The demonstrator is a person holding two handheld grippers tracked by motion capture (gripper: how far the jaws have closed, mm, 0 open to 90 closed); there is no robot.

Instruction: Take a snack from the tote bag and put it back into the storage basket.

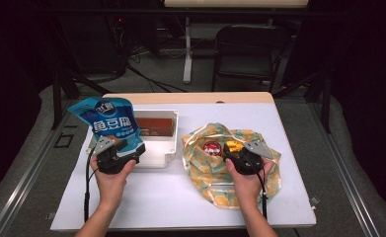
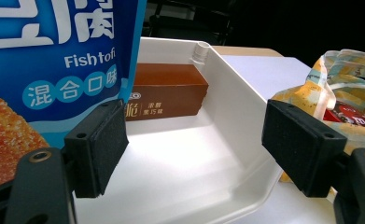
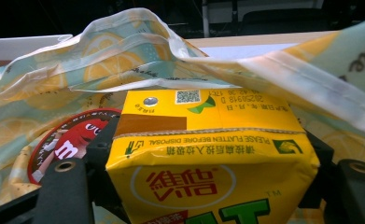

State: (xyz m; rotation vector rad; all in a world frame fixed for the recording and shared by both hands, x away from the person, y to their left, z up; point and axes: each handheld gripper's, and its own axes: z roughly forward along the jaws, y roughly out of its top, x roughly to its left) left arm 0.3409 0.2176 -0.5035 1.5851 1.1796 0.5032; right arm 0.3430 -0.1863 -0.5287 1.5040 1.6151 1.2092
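Glossy blue plastic, the snack pouch [image 1: 109, 122] stands tilted over the left end of a white bin [image 1: 167, 157] near the worktop's [image 1: 180, 197] left edge. In the left gripper view its printed face lies against the inner side of one foam-faced jaw while the other jaw stands well apart from it, so the left gripper [image 1: 112, 150] is open; whether the pouch is pinched somewhere I cannot tell. Inside the smooth, rigid bin lies a brown carton [image 2: 166, 95], oblong and matte, towards the far wall. The left hand [image 1: 112, 173] wraps the gripper body from below, forearm coming in from the near edge.

Right of the bin, a soft lemon-print cloth bag [image 1: 215, 182] sprawls crumpled, mouth gaping. In it sit a round red candy pack [image 3: 66, 144] and a yellow drink carton [image 3: 208, 154], boxy with folded seams. The right gripper [image 1: 240, 155] has both jaws at the carton's sides, clamped on it, the right hand [image 1: 247, 177] behind.
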